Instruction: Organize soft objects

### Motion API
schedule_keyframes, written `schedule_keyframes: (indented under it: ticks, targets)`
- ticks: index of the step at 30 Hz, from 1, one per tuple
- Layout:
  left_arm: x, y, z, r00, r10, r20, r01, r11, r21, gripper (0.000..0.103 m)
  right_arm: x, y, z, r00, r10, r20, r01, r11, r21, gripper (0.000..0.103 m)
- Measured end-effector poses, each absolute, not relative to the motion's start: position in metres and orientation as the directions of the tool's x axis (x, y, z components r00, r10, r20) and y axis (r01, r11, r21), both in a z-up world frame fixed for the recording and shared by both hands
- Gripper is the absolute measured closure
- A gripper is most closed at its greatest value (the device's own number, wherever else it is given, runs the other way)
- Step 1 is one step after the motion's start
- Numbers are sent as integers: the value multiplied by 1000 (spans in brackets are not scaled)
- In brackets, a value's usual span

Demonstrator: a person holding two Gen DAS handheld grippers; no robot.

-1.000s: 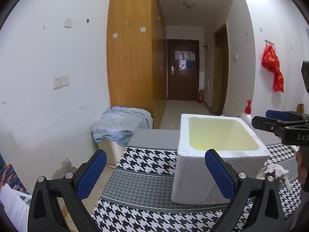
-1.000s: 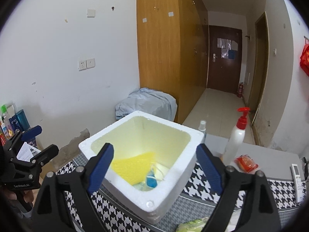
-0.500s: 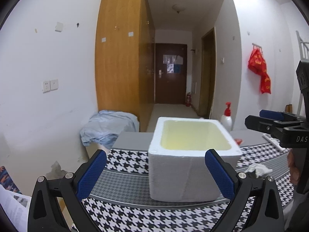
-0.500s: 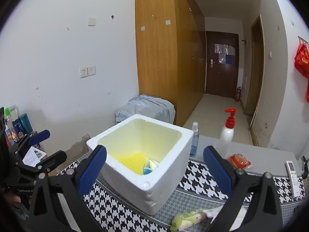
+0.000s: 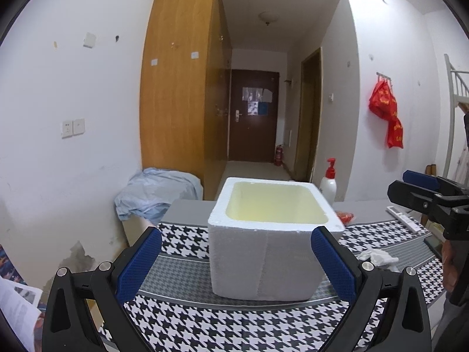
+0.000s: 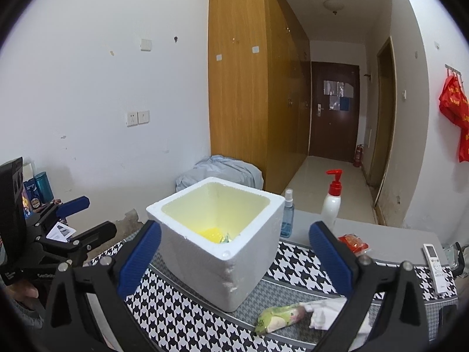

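With both our left gripper (image 5: 236, 252) and right gripper (image 6: 234, 248) spread empty above the table, we risk nudging the light foam box (image 6: 217, 234) while reaching for the green soft packet (image 6: 278, 318) lying beside it.

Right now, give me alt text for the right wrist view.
An open white foam box stands on a houndstooth-patterned table, framed by the open, empty right gripper. A green-and-white soft packet lies before it; the left gripper hovers at left.
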State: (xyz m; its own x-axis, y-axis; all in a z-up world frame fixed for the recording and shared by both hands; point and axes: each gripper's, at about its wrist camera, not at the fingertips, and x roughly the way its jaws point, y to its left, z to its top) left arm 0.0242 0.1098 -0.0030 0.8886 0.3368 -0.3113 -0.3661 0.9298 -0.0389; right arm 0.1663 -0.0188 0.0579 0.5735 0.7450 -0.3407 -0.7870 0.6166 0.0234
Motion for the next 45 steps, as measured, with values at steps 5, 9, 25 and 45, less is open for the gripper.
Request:
schedule_keyframes:
  ticks: [5, 9, 25, 45]
  targets:
    - [25, 104, -5, 898, 305, -319, -341, 938, -66, 1, 158, -29, 52, 588, 737, -333, -780, 626, 9, 1]
    - [23, 95, -6, 902, 309, -301, -338, 940, -49, 1, 155, -42, 47, 604, 728, -325, -763, 646, 27, 1]
    - [18, 67, -20, 921, 297, -251, -317, 947, -46, 1, 147, -80, 23, 664, 676, -320, -699, 713, 55, 1]
    - [39, 17, -37, 956, 122, -266, -132, 991, -17, 1, 150, -131, 2, 730, 588, -348, -595, 797, 99, 1]
